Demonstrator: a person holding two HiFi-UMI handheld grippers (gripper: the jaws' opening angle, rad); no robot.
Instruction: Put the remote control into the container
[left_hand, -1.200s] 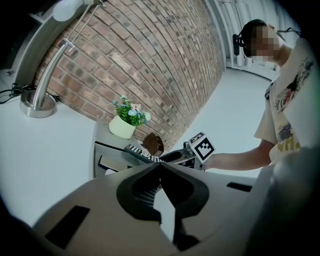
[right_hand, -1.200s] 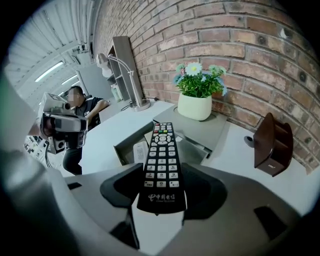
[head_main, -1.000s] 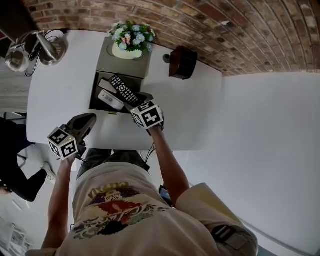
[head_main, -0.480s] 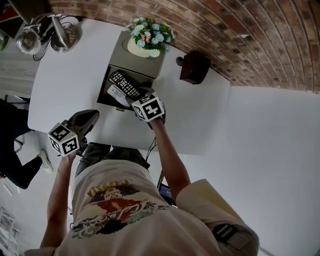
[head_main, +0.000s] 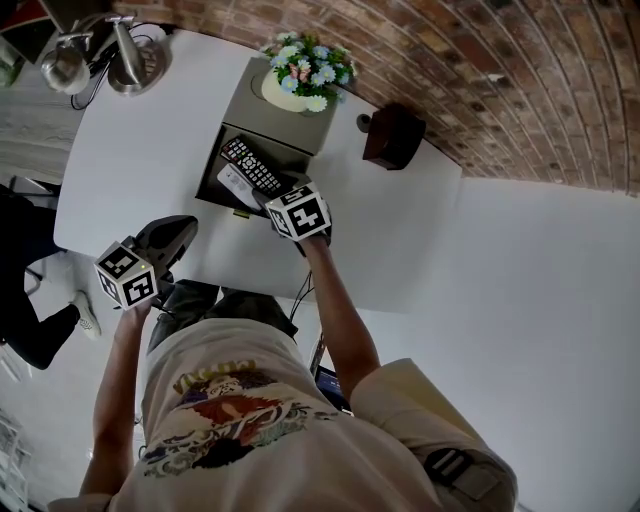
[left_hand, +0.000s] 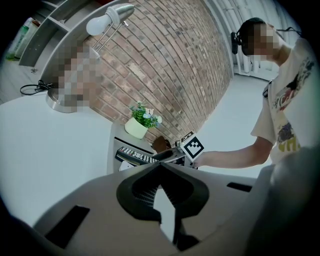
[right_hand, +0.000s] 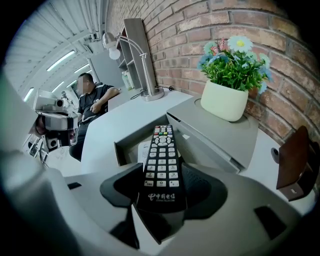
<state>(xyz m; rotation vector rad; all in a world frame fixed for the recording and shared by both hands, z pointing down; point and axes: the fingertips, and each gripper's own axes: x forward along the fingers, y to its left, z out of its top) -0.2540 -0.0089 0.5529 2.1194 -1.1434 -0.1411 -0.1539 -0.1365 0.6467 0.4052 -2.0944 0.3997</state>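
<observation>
While left gripper (left_hand: 159, 167) hangs closed and empty at near table (head_main: 130, 150) edge, right gripper (right_hand: 160, 189) clamps remote control (right_hand: 161, 160) across narrow sides, near end. Far end sticks out over open container (right_hand: 125, 145), not yet released. Judged: light, stiff plastic, smooth sides — may slip if tilted; grip low on body, off buttons. Beyond — flower pot (right_hand: 227, 100), brick wall (right_hand: 200, 30).

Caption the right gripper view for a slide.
Right gripper clamps a black remote control by its lower end, its top poised over the open grey container topped by a potted plant.
</observation>
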